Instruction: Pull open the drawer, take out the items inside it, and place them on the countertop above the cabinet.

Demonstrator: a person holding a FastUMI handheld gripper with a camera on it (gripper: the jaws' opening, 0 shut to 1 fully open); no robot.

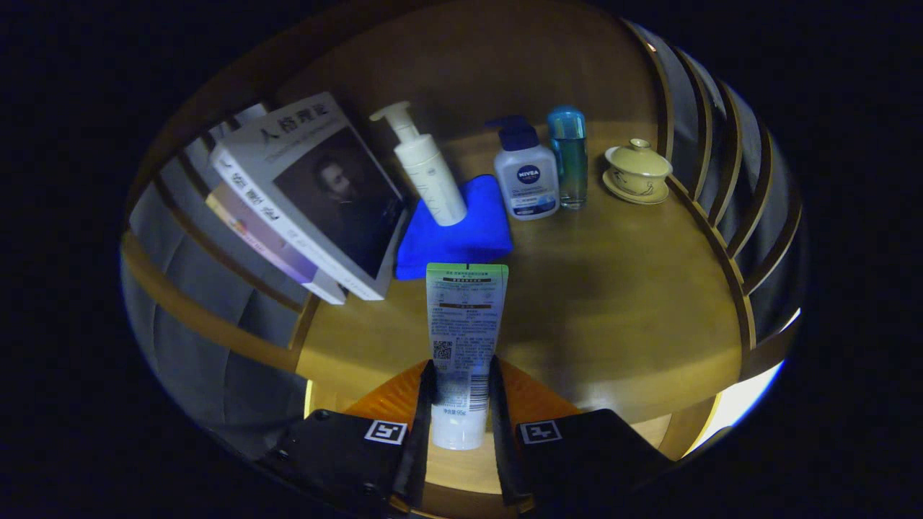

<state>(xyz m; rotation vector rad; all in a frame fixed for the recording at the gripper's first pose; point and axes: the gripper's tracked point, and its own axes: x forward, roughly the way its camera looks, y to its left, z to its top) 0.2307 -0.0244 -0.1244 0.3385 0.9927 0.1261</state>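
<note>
**Gripper up close: blocky housings, square tags**

The gripper (461, 404) shows two flat, tapering fingers (425, 404) rising from broad, blocky housings. Each housing carries a square black-and-white marker tag (386, 432) on its top face. Round screw heads (322, 415) dot the left housing, whose edges are bevelled.
</note>
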